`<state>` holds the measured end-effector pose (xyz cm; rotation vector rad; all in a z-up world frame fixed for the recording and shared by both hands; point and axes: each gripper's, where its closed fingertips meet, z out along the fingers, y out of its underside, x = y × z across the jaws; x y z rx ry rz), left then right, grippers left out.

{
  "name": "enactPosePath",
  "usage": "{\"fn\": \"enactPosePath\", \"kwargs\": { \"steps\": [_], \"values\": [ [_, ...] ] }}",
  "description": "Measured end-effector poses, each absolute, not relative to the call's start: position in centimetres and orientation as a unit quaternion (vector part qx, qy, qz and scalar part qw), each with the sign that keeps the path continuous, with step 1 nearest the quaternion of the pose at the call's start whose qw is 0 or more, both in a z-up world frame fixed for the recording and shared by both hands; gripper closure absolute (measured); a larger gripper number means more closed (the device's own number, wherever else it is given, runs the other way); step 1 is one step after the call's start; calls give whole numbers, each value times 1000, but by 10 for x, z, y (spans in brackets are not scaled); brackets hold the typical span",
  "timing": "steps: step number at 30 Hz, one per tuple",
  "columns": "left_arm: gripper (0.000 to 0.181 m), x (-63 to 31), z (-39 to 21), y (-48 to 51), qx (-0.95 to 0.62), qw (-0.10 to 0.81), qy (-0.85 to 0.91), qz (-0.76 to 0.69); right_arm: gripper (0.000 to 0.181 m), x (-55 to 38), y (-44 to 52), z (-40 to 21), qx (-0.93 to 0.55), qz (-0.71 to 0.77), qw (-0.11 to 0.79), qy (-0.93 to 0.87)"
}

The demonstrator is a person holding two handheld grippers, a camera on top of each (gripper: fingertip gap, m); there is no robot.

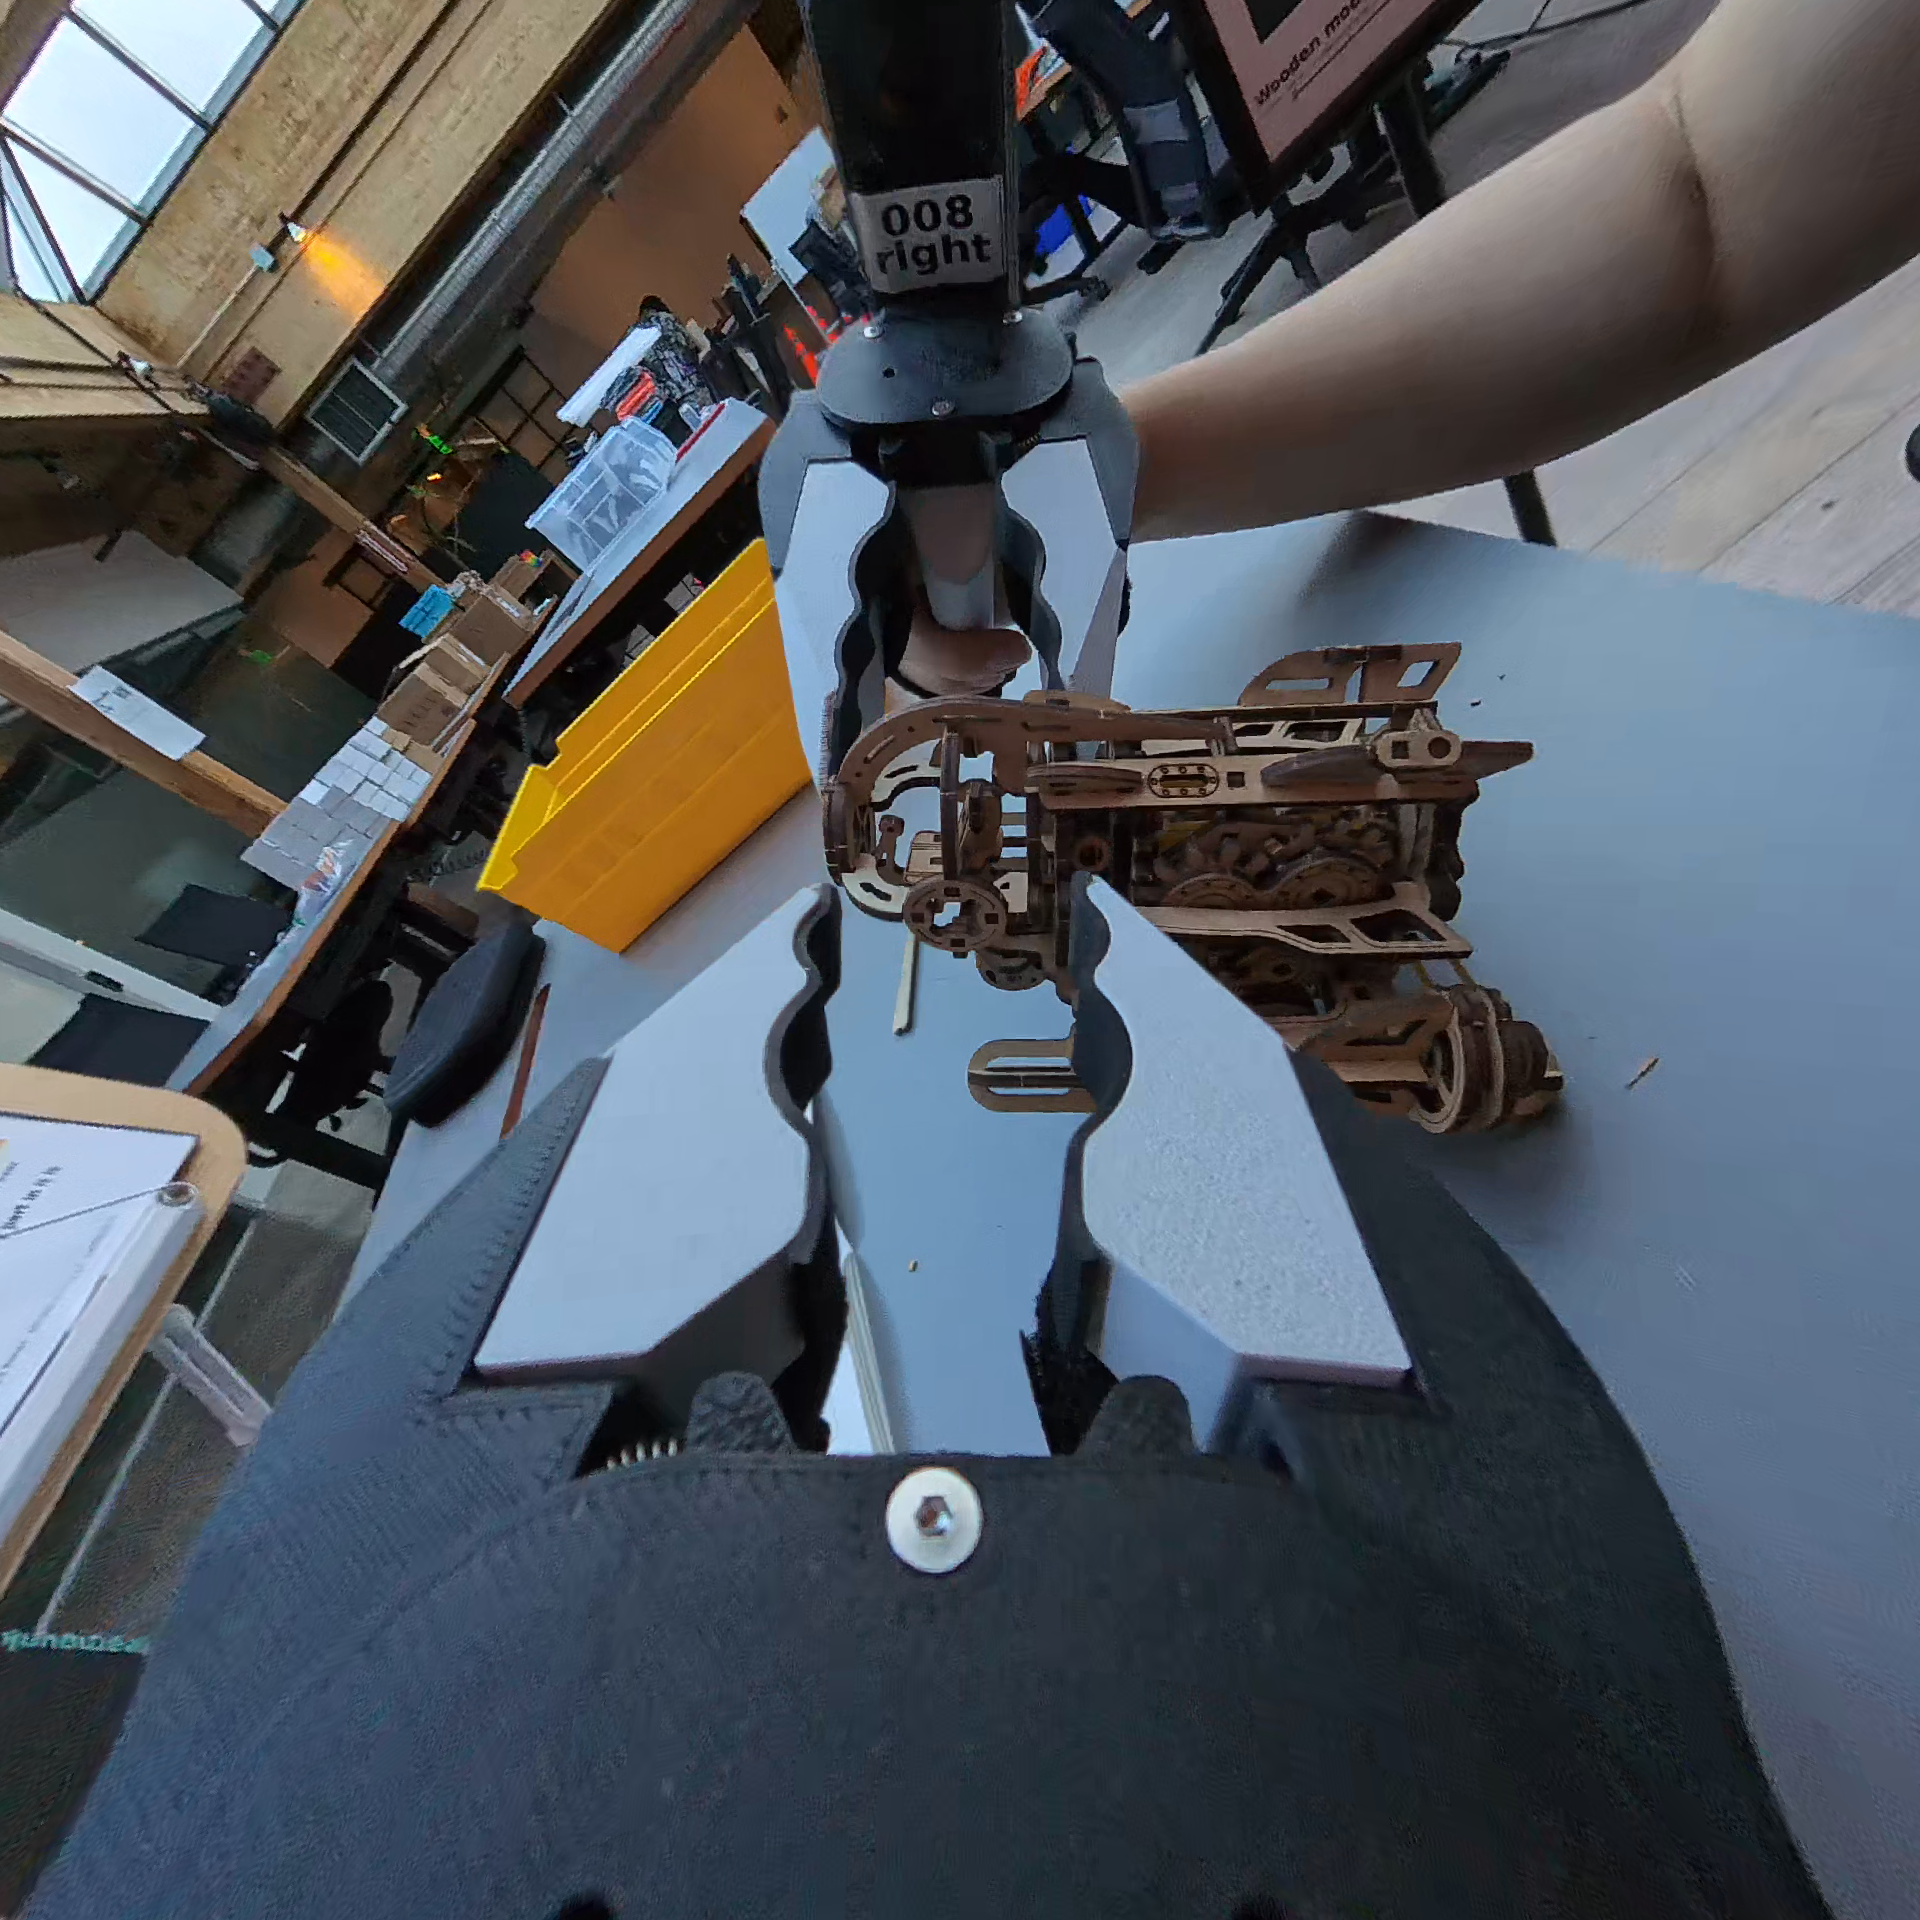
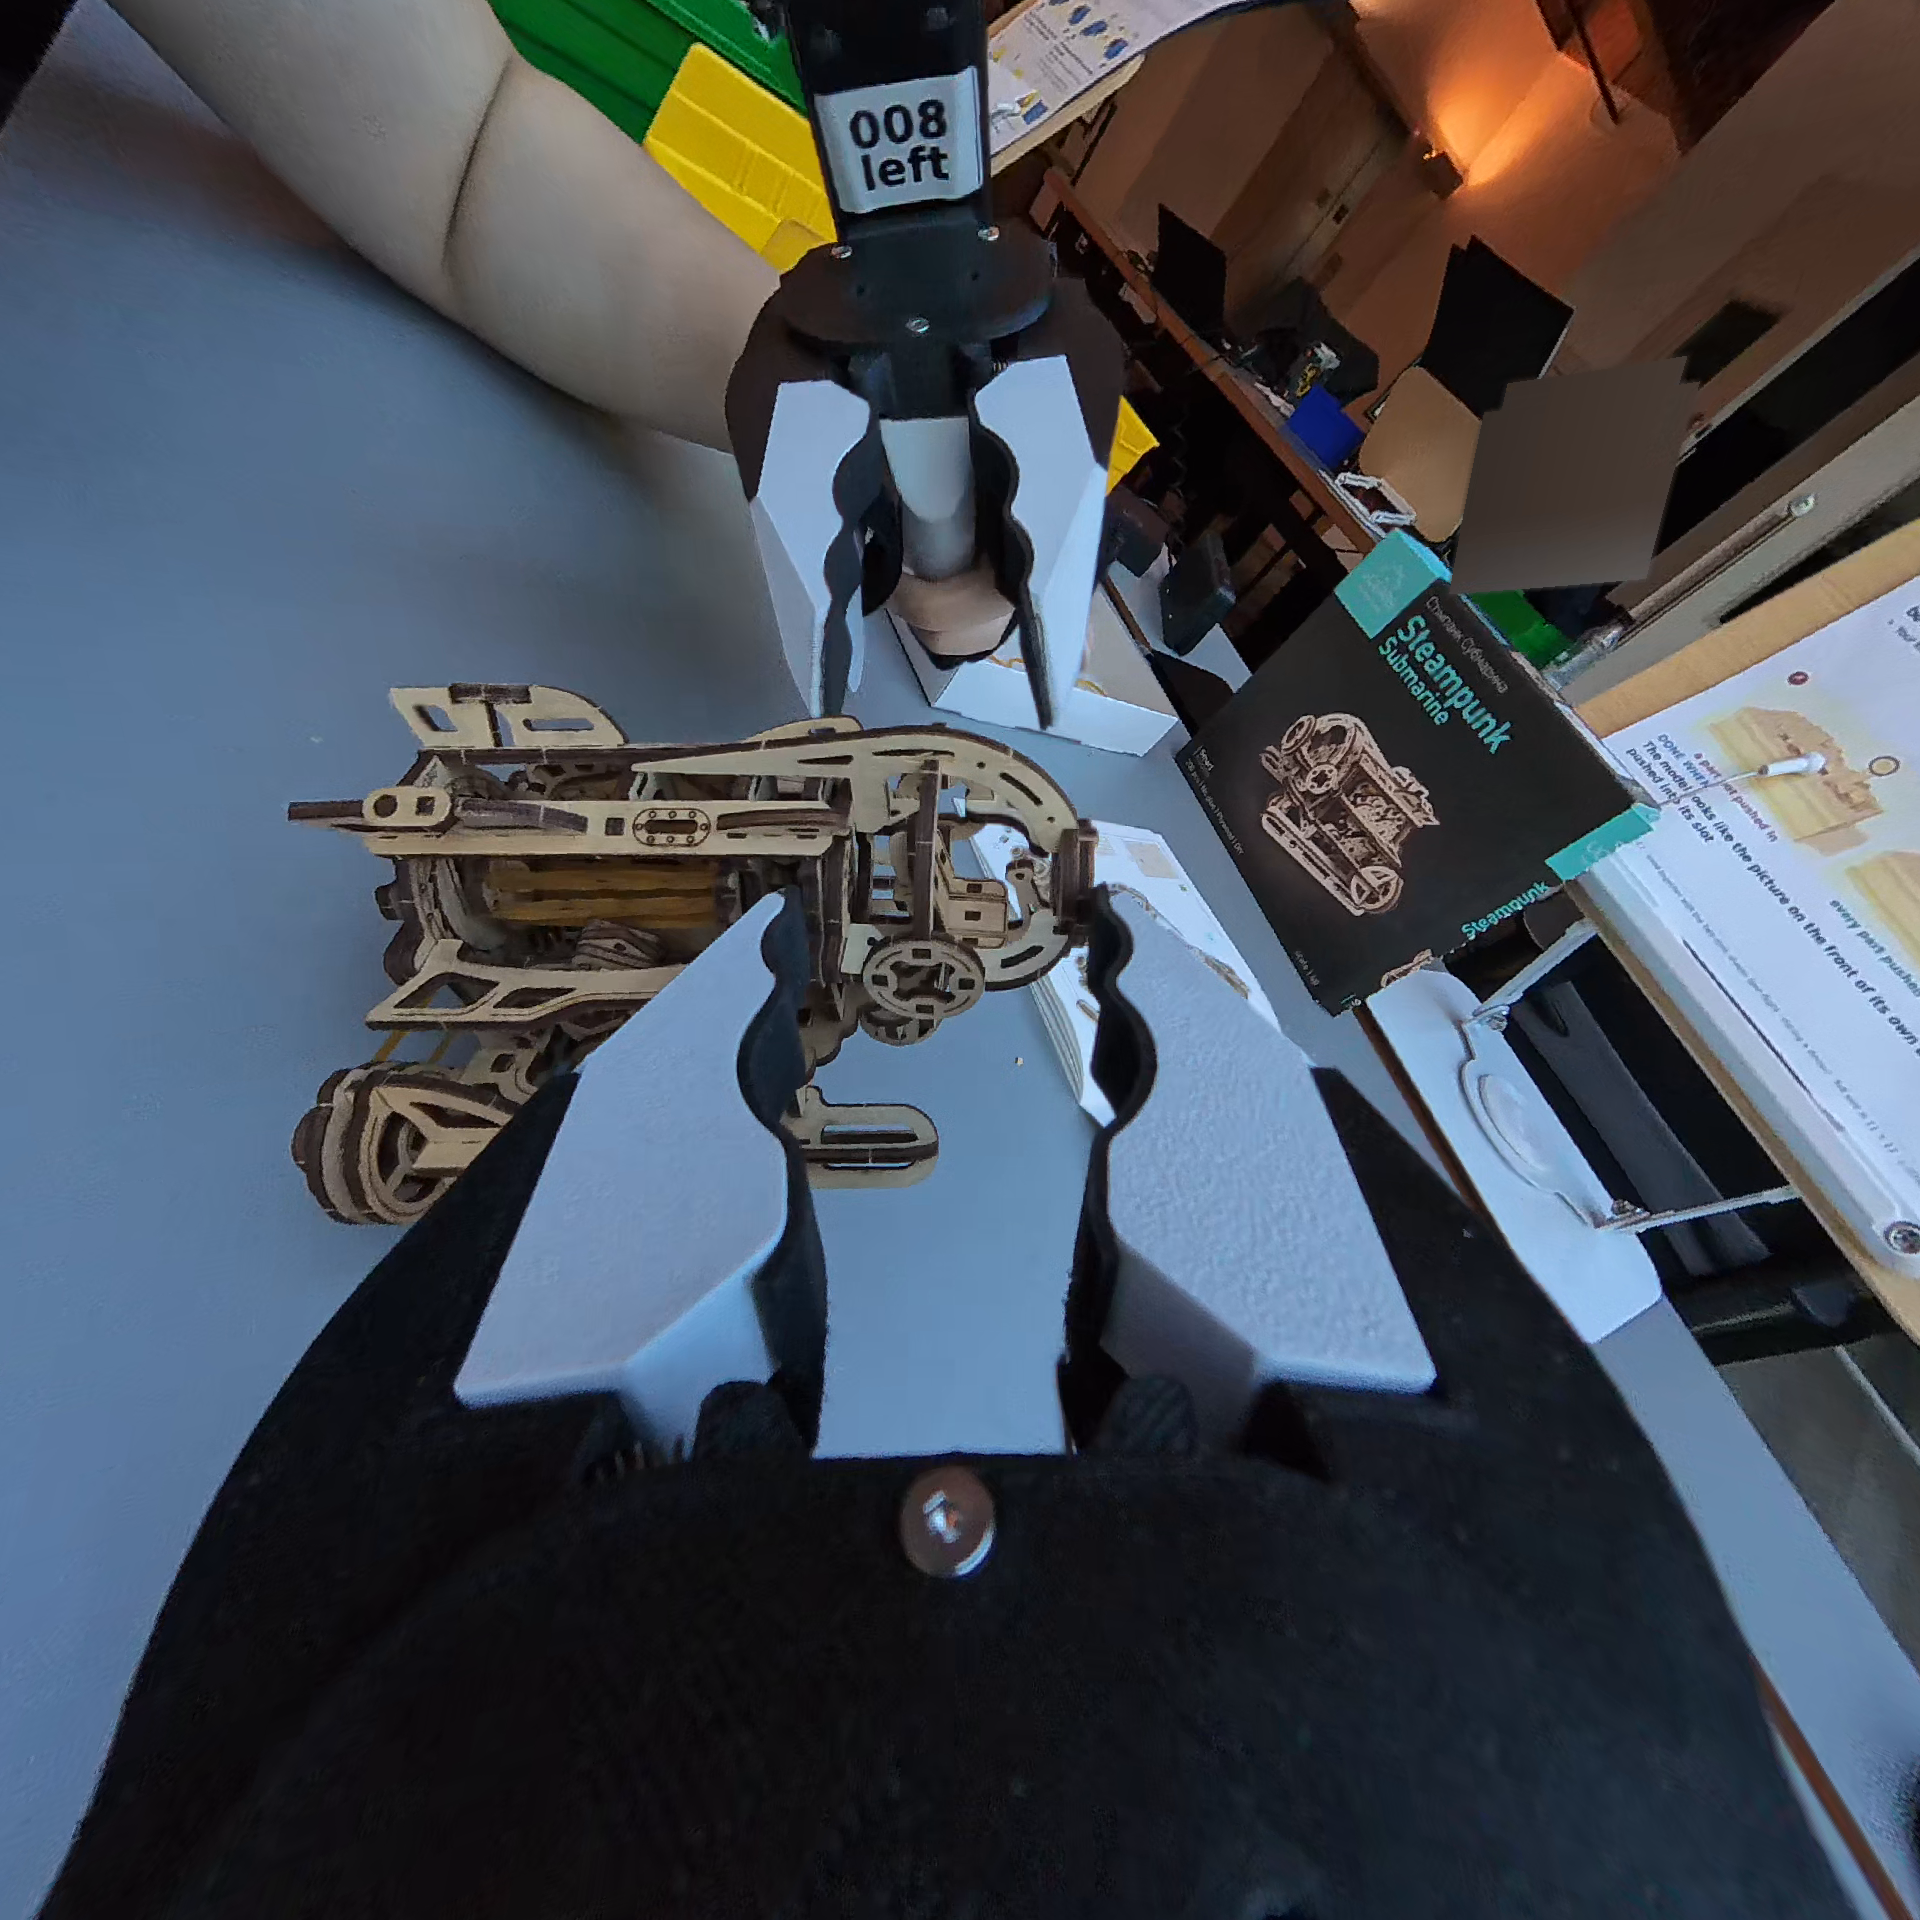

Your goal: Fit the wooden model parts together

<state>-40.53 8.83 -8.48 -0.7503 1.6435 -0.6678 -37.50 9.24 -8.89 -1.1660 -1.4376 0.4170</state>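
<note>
Lying on its side on the grey desk (image 1: 1558, 1299), the wooden model (image 1: 1195, 831) shows its open frame and gears, which probably makes its slots easier to reach. In the left wrist view, going left to right, a yellow bin (image 1: 665, 769) stands off the desk at about ten o'clock from the model. A thin stick (image 1: 906, 982) lies just beside the model's rounded nose, at its seven o'clock. A slotted loose part (image 1: 1023, 1075) lies at six o'clock, near but apart; judging by the task, it waits to be fitted.

Neither gripper holds anything. The left gripper (image 1: 951, 914) has its fingers spread, tips level with the nose. The right gripper (image 2: 935, 925) faces it from across the model, fingers likewise released. At two o'clock from the model in the right view, the kit's box (image 2: 1403, 790) stands propped, probably as a reference.
</note>
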Motion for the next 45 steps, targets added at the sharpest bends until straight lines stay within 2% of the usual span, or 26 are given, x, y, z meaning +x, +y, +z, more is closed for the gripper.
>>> {"fn": "enactPosePath", "kwargs": {
  "steps": [3, 6, 13, 18, 25, 45],
  "values": [
    [143, -406, -86, 92, -333, 565, 694, -298, 129, -374, 95, -91, -505, 192, 583, -607],
    [162, -407, -79, 87, -303, 589, 692, -288, 129, -375, 96, -92, -507, 192, 583, -605],
    [171, -408, -86, 73, -305, 560, 715, -286, 129, -376, 91, -86, -485, 179, 606, -605],
    [164, -404, -90, 72, -316, 581, 707, -252, 129, -377, 89, -83, -472, 166, 618, -607],
    [174, -397, -93, 69, -301, 593, 712, -225, 129, -381, 85, -80, -460, 145, 623, -616],
    [176, -398, -95, 68, -297, 585, 725, -209, 128, -382, 84, -80, -461, 144, 621, -618]
  ]
}}
